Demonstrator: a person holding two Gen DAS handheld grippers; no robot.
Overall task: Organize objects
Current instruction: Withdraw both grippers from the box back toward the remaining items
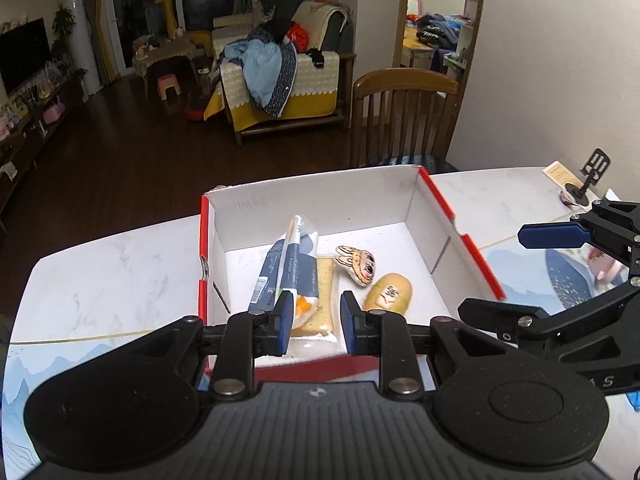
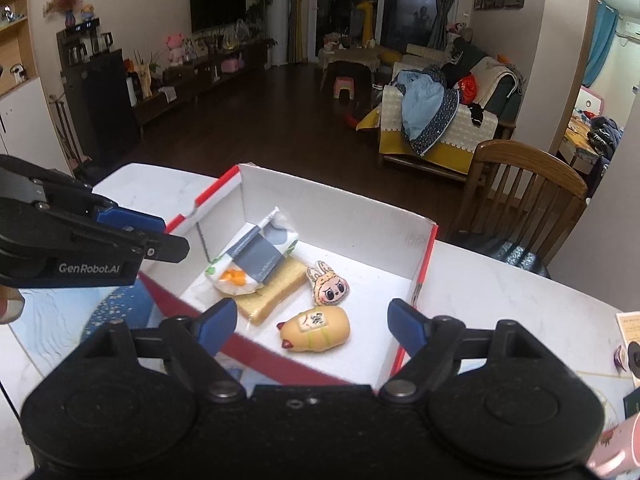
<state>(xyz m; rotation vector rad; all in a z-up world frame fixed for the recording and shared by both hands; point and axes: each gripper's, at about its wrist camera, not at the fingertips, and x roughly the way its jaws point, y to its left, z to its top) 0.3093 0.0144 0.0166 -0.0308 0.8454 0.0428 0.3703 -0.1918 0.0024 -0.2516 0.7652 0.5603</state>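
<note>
While we hover over one box (image 1: 472, 248) | four items: one packet (image 1: 286, 272), one toast (image 2: 276, 288), one bunny charm (image 2: 330, 285), one yellow toy (image 2: 318, 330) | left gripper (image 1: 316, 326) jaws apart, nothing held | right gripper (image 2: 312, 326) jaws wide apart

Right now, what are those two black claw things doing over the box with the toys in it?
A person is tidying things into a box on the table. A wrapped pack, a bread slice, a bunny face toy and a yellow toy lie inside. The left gripper and the right gripper both hover at the box's near edge, jaws open, holding nothing.
</note>
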